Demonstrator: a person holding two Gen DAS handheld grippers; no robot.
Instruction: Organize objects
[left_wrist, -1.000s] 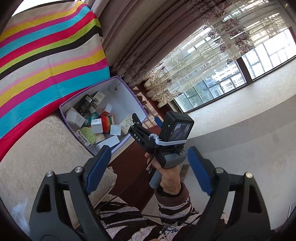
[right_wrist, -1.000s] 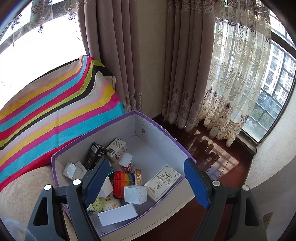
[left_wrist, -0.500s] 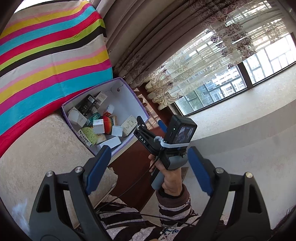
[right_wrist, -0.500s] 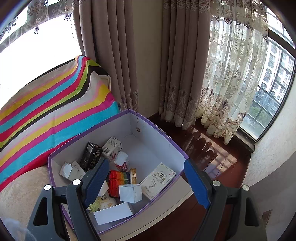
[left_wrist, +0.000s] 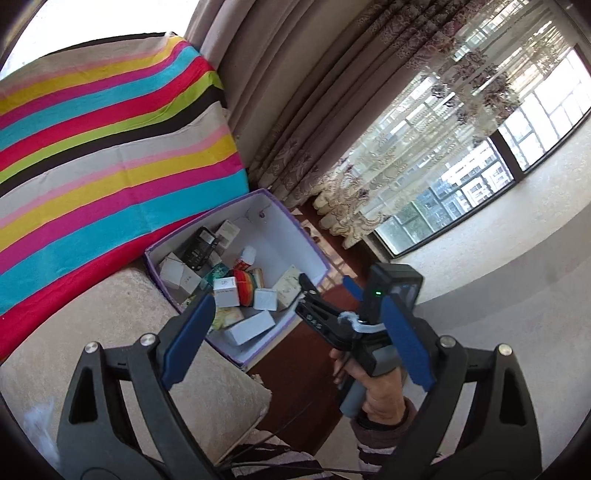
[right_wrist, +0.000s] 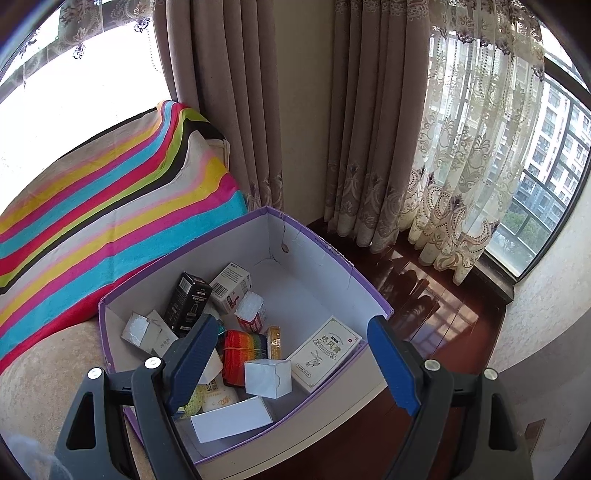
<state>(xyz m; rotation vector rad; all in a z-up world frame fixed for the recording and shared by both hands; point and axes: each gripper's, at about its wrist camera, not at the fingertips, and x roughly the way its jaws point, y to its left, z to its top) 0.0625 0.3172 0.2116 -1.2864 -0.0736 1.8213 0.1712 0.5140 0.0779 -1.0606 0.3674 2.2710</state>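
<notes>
- Purple-edged cardboard box (right_wrist: 325, 243), white inside, sits on the beige upholstered seat (left_wrist: 92, 325) at its corner, one long side overhanging the dark wooden floor (right_wrist: 436, 295).
- Box contents, right wrist view: a black carton (right_wrist: 188, 308) leaning on a white barcode carton (right_wrist: 231, 286); a white-capped bottle with red label (right_wrist: 251, 314); a rainbow-striped roll (right_wrist: 242, 349); a slim gold box (right_wrist: 274, 341); a flat white carton printed with green characters (right_wrist: 325, 352) against the near wall; a small white cube box (right_wrist: 267, 378); a long plain white box (right_wrist: 231, 419) at the near corner; an open grey-white carton (right_wrist: 144, 330) at the left end.
- Left gripper (left_wrist: 295, 341): blue-padded fingers (left_wrist: 190, 338) spread wide apart, nothing between them, held back from the box over the seat edge.
- Right gripper (right_wrist: 293, 367): fingers (right_wrist: 393, 365) likewise wide apart and empty, poised above the near end of the box; the left pad overlaps the view of the items beneath, contact not determinable.
- Left wrist view also shows the person's right hand (left_wrist: 373, 380) around the grey handle of the right tool, striped sleeve at the wrist.
- Striped multicolour blanket (left_wrist: 110, 155) drapes the seat back behind the box.
- Brown curtains (right_wrist: 236, 103) and lace sheers (right_wrist: 465, 147) hang in the corner before the windows.
</notes>
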